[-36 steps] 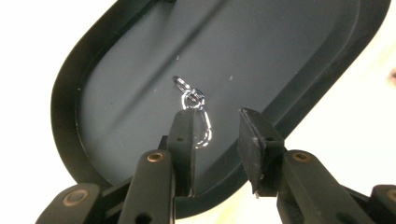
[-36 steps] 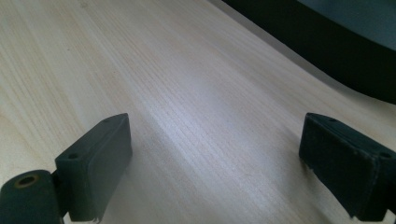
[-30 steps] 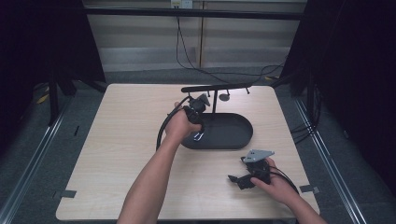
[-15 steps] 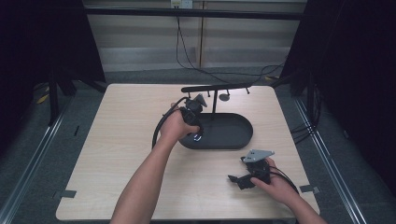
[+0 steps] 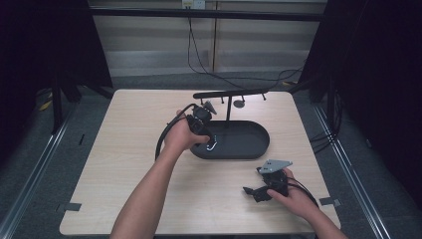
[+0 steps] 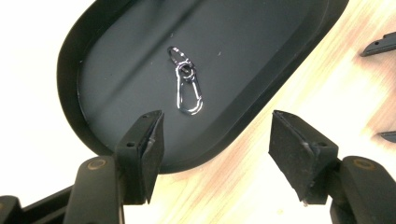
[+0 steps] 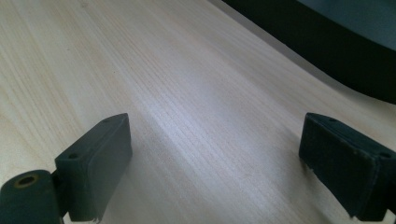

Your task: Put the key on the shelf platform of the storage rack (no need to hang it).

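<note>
1. Left gripper (image 5: 208, 130) over the near-left end of the black oval tray (image 6: 84, 126); jaws just opened, wide, nothing between.
2. Carabiner clip (image 6: 187, 88) lies flat on the tray floor, clear of the pads. Lift straight off, don't snag it.
3. Right gripper (image 5: 259, 191) rests on the table (image 5: 124, 149) near-right of the tray, jaws wide, empty.

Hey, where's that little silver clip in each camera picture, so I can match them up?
High view: the clip lies at the left end of the black tray, beside the left tool.
Left gripper view: upper middle, on the tray floor beyond the open jaws.
Right gripper view: not in it.
Shared landmark: the black tray, top right in the right gripper view.
</note>
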`<state>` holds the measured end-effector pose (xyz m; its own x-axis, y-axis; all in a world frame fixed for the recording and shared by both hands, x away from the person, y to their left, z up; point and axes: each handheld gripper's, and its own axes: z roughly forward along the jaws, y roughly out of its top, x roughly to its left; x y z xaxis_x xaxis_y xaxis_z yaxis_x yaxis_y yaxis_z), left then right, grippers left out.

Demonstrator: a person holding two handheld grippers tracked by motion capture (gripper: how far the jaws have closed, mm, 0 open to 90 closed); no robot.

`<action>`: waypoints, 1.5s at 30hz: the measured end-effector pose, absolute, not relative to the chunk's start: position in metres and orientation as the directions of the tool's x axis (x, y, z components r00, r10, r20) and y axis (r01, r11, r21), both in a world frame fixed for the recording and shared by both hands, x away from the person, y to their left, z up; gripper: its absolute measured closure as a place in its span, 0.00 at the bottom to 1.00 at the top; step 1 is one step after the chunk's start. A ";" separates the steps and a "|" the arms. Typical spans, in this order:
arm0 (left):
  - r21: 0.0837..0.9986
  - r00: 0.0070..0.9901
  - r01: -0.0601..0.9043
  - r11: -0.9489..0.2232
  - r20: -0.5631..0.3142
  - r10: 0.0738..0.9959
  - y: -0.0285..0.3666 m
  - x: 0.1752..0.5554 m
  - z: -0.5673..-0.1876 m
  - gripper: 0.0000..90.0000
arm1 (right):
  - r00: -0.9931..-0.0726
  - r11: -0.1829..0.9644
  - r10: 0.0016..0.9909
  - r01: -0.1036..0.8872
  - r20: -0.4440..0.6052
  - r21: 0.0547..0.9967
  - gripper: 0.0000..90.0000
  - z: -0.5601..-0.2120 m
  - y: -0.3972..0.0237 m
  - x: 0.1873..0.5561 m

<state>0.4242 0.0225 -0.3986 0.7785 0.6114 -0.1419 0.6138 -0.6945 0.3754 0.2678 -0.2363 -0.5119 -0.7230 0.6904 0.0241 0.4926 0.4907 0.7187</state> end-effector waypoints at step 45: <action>0.377 0.765 0.629 -0.680 -0.142 0.628 0.083 0.401 -0.398 0.36 | -0.723 0.490 0.691 0.494 0.026 0.718 0.10 -0.512 -0.236 0.268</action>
